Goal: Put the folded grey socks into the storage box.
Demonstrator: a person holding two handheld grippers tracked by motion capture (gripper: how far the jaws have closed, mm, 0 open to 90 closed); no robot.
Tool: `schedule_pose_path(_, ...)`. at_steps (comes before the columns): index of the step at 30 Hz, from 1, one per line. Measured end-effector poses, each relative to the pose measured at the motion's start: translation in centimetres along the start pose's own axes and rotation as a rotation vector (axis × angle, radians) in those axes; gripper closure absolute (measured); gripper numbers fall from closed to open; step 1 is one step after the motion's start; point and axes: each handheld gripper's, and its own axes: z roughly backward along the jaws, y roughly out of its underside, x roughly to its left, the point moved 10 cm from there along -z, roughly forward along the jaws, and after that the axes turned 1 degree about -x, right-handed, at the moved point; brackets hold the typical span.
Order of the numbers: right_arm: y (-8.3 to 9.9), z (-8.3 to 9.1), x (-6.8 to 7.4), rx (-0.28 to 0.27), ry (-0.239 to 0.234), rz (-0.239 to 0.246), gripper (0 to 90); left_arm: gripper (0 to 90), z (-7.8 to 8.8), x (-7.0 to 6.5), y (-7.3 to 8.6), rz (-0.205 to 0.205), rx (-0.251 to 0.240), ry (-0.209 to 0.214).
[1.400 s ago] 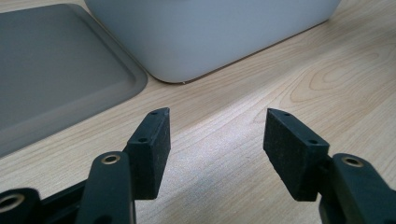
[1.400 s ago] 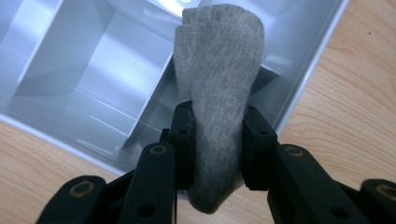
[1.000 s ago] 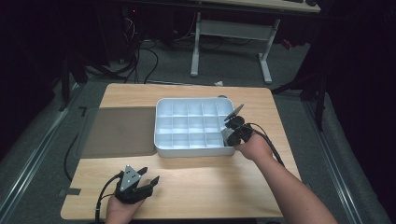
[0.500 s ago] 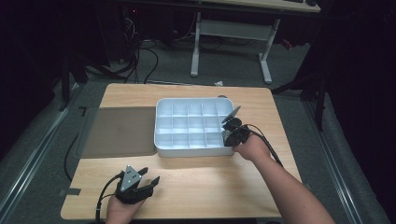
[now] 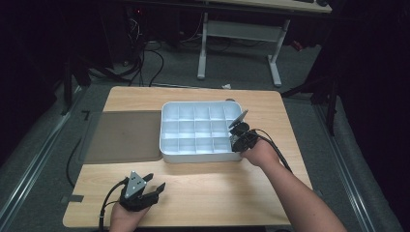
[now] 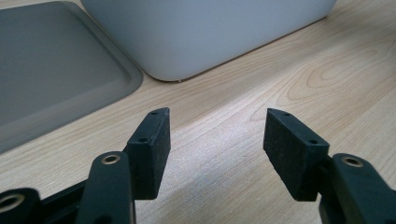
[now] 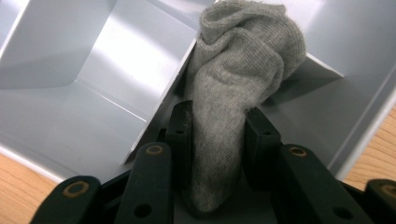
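Grey sock [image 7: 238, 93] seen between just-opening right gripper [image 7: 217, 128] jaws, long axis along them, over tray [image 5: 167, 145] near-right corner compartment; pads seemingly touching. Left gripper [image 6: 215, 140] open, empty, well apart.

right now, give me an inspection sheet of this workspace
surface: light wooden table, bare at the front
job's things: grey sock in the near right corner cell of the white compartment tray
clutter: grey flat lid or mat lying left of the tray
grippers: right gripper, jaws just been opening, sock between them; left gripper open over the table, holding nothing
cables: one trails from each gripper; more on the floor behind
surroundings: dark room, white desk frame beyond the table
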Motion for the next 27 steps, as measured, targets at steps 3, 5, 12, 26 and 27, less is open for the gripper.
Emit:
schedule_pose_path(3,0.0,0.1,0.0,0.001,0.001,-0.003,66.8,41.8,0.0,-0.1,0.0,0.000,0.001,0.002)
schedule_pose_path(5,0.0,0.1,0.1,0.004,-0.001,-0.004,65.4,41.8,0.0,0.0,0.0,0.000,0.000,0.002)
schedule_pose_path(12,-0.2,0.2,0.1,0.000,-0.001,0.001,63.2,41.8,0.0,0.0,0.0,0.002,0.002,0.005)
schedule_pose_path(26,-0.1,1.4,-0.1,-0.020,-0.010,-0.006,58.6,41.6,-0.1,-0.2,0.1,0.001,0.005,0.011)
schedule_pose_path(27,-0.1,1.5,-0.1,-0.024,-0.013,-0.005,58.7,41.7,-0.1,-0.2,0.1,0.001,0.005,0.011)
